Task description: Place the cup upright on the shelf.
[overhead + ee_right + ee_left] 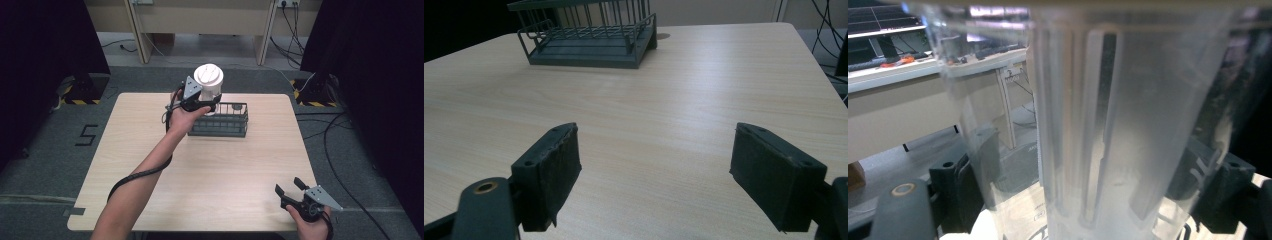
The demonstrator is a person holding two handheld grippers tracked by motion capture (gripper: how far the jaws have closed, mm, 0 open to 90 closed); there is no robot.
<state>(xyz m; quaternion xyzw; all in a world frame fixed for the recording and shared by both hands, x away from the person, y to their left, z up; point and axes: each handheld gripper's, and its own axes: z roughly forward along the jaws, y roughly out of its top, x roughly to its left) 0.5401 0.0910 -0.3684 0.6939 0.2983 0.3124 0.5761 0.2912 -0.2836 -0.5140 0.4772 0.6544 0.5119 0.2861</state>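
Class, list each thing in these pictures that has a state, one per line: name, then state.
Left gripper: shut on the cup, held above the rack's left end.
Cup: upright, white lid on, lifted off the table.
Wire rack: standing on the table; contents cannot be told.
Right gripper: open, holding nothing, fingers wide apart.

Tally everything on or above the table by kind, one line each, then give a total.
Wire basket: 1
Clear cup with a white lid, held in the left gripper: 1
Handheld grippers, counting the right gripper, which is open: 2
Total: 4
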